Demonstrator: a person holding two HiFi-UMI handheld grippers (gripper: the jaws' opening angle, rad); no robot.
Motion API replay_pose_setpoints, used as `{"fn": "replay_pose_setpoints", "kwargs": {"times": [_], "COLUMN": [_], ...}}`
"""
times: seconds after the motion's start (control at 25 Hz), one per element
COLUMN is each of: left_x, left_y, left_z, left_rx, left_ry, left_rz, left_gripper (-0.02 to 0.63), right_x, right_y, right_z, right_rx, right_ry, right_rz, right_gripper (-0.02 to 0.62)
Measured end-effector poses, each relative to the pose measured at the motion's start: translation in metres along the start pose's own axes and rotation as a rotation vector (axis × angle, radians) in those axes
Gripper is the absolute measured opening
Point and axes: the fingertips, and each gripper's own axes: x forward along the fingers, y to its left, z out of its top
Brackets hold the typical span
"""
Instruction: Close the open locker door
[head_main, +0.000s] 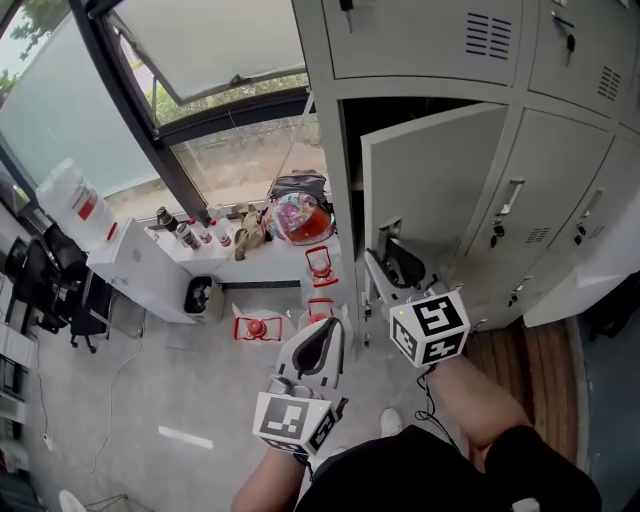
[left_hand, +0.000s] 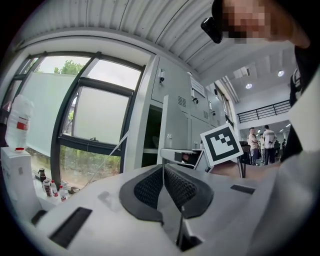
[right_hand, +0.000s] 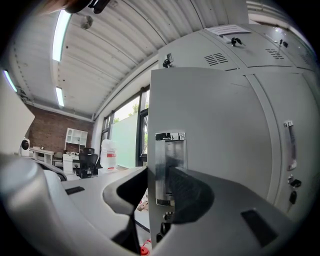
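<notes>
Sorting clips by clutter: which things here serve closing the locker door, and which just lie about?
Job: open grey metal locker door; its chrome strip handle; right gripper gripping its edge.
Lying about: red-framed floor containers; small bottles; large white plastic jug.

- Water jug (head_main: 70, 203), red label, on a white cabinet (head_main: 135, 270) below the window (head_main: 215, 45).
- Small bottles (head_main: 190, 235) in a row on the white ledge.
- Red frames (head_main: 258, 327) on the grey floor (head_main: 140, 400).
- Black office chair (head_main: 45, 275) at far left.

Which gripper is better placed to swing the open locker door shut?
Right. The right gripper has its jaws on either side of the locker door edge beside the handle; the left gripper is shut, empty and short of the door.
</notes>
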Motion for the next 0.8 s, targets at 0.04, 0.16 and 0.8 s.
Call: {"fn": "replay_pose_setpoints", "kwargs": {"times": [0.04,0.16,0.8], "left_x": [0.001,0.004,0.026], "left_y": [0.001,0.006,0.027], "left_z": [0.001,0.000,0.001], "left_rx": [-0.007,-0.008,-0.003], "left_ry": [0.000,0.004,0.012], "left_rz": [0.008,0.024,0.064], "left_gripper": [0.020,0.020,0.020], "right_x": [0.004,0.017,0.075], "right_y": [-0.001,-0.003,-0.020], "right_z": [0.000,-0.001,-0.001], "right_rx": [0.001,0.003,0.005], "right_ry": [-0.002,-0.008,0.017], "right_rz": [-0.001,-0.001,0.077], "right_gripper": [0.187,0.190,0.123]}}
